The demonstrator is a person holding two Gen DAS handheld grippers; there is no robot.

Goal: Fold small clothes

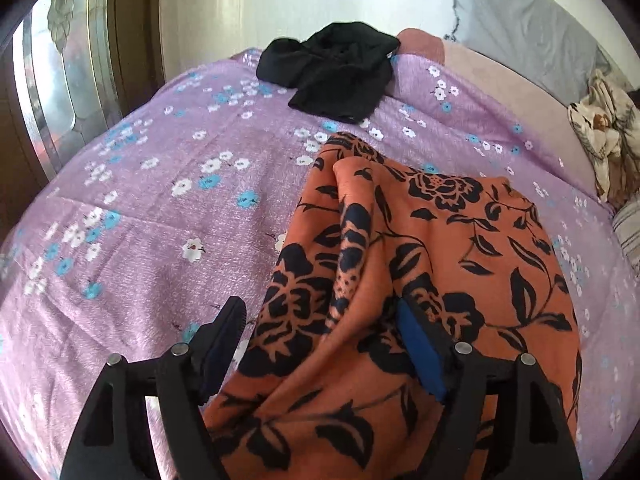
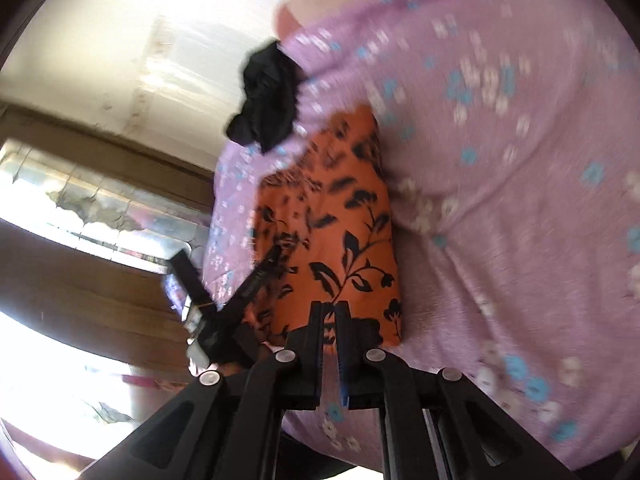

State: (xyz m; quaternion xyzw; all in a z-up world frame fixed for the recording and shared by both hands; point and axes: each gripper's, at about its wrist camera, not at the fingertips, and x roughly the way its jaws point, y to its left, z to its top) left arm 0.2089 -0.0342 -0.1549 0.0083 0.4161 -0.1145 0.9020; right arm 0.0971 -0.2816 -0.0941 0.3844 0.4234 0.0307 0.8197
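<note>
An orange garment with black flowers (image 1: 432, 240) lies folded on the purple flowered bedsheet (image 1: 160, 208). My left gripper (image 1: 320, 312) straddles its near end with jaws wide. The right blue pad (image 1: 420, 348) touches the cloth and the left finger (image 1: 232, 320) stands clear of it, so it is open. A crumpled black garment (image 1: 332, 72) lies farther back. In the blurred right wrist view, my right gripper (image 2: 330, 312) hangs shut over the near edge of the orange garment (image 2: 344, 208), with nothing seen between its fingers. The left gripper (image 2: 230, 264) shows at that garment's left side.
A wooden wardrobe with a mirrored door (image 1: 60, 100) stands left of the bed. A pink pillow (image 1: 424, 40) and grey cloth (image 1: 540, 40) sit at the back. A flowered white bundle (image 1: 604, 132) lies at the right edge. The sheet left of the orange garment is bare.
</note>
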